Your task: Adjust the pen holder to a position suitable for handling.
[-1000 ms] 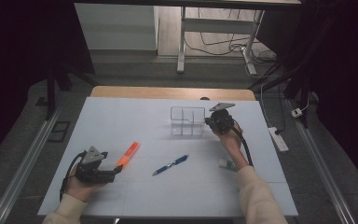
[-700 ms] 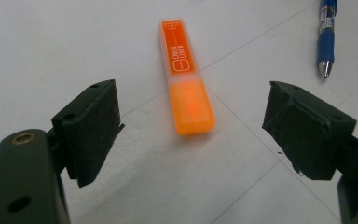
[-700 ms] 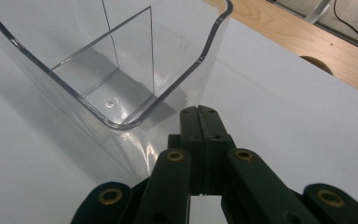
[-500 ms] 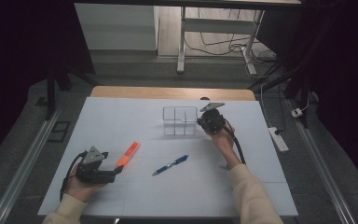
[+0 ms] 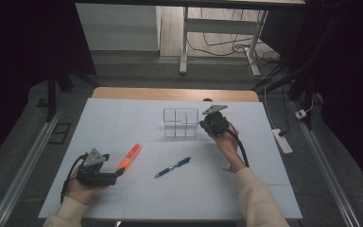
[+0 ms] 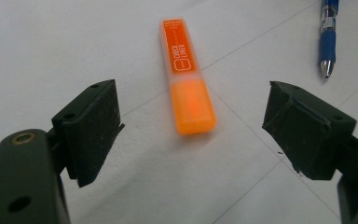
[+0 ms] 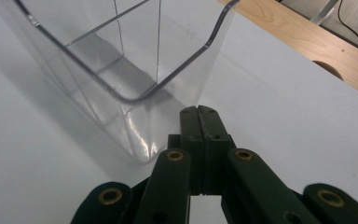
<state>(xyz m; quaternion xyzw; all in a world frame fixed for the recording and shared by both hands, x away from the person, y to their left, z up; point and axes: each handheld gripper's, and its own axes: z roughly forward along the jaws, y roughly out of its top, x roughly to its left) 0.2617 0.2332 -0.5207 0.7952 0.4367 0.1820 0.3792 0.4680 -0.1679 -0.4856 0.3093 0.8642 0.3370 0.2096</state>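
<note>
Highlighter (image 6: 187, 84) lies ungrasped before the open left gripper (image 6: 193, 135); pen (image 5: 172, 167) too; closed, empty right gripper (image 7: 199, 116) touches the clear organizer (image 7: 135, 70).

Lit table, dark room around it.
Your high view has even overhead light on the white table (image 5: 123, 118), surroundings near black, picture soft and grainy. Gripper views are sharper mid-frame; the near jaws blur, the clear box (image 7: 121, 56) throws glare streaks, and the highlighter (image 6: 189, 79) casts a soft shadow.
</note>
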